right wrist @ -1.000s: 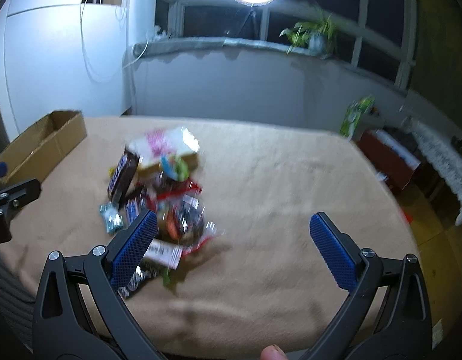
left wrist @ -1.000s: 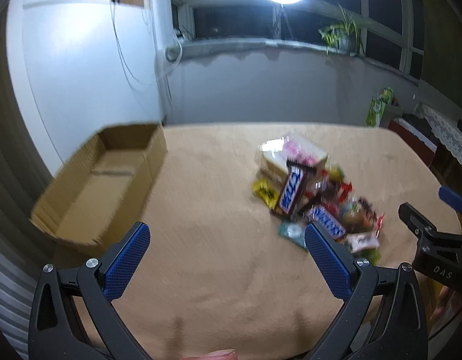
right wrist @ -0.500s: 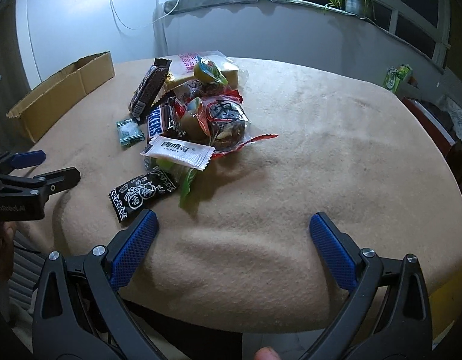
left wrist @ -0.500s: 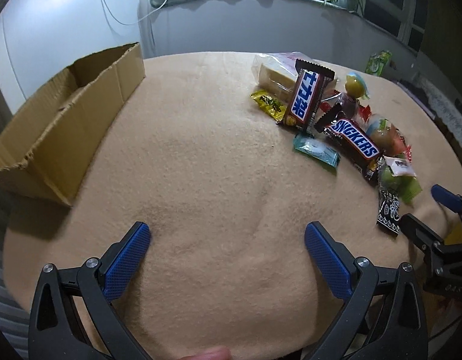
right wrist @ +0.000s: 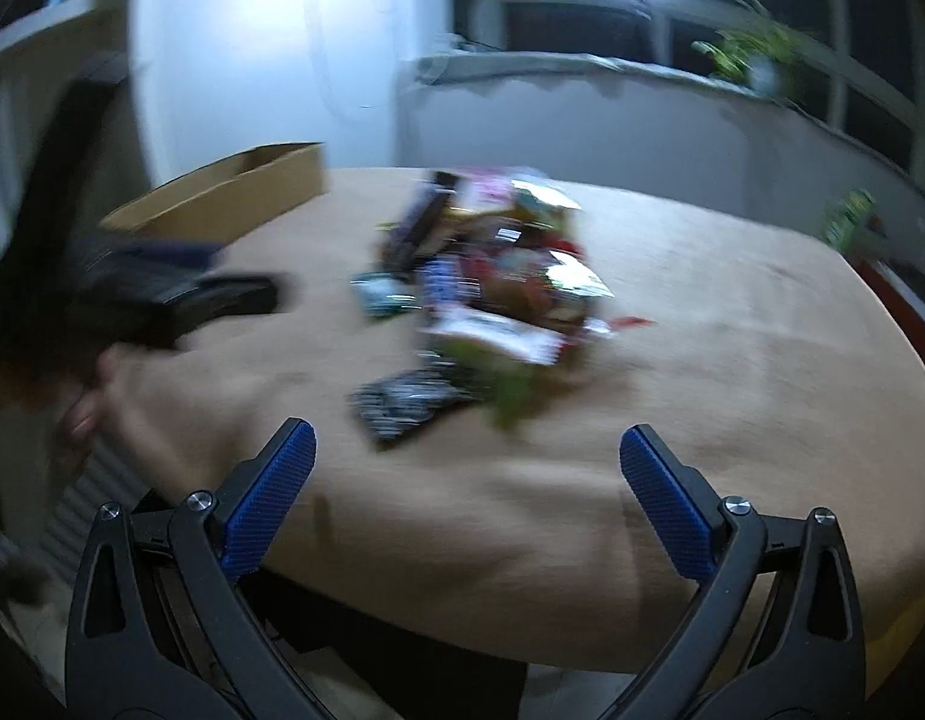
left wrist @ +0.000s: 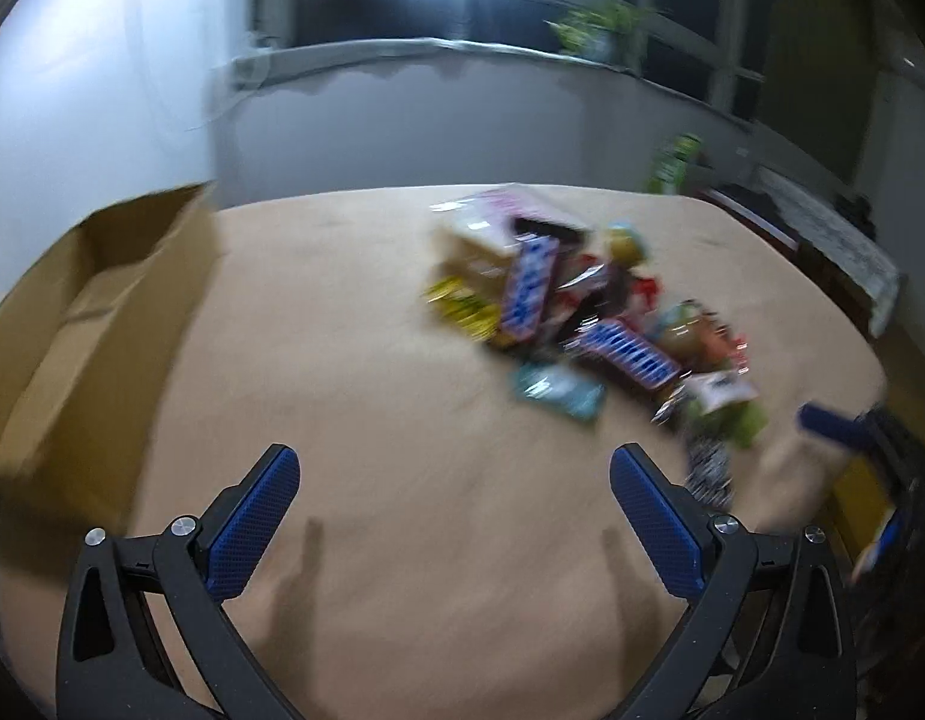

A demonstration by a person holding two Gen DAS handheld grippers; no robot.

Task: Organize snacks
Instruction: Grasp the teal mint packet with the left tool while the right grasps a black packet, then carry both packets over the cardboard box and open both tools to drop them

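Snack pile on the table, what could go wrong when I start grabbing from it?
The snacks overlap in a loose heap, so an open tool could pinch two wrappers or drag neighbours along. The black patterned packet and green one lie toward the table's near edge and might get knocked off. Both views are motion-blurred; aiming now may be unreliable.

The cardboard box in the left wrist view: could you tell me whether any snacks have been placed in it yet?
No: the cardboard box shows only bare cardboard inside, while the snacks lie piled on the table.
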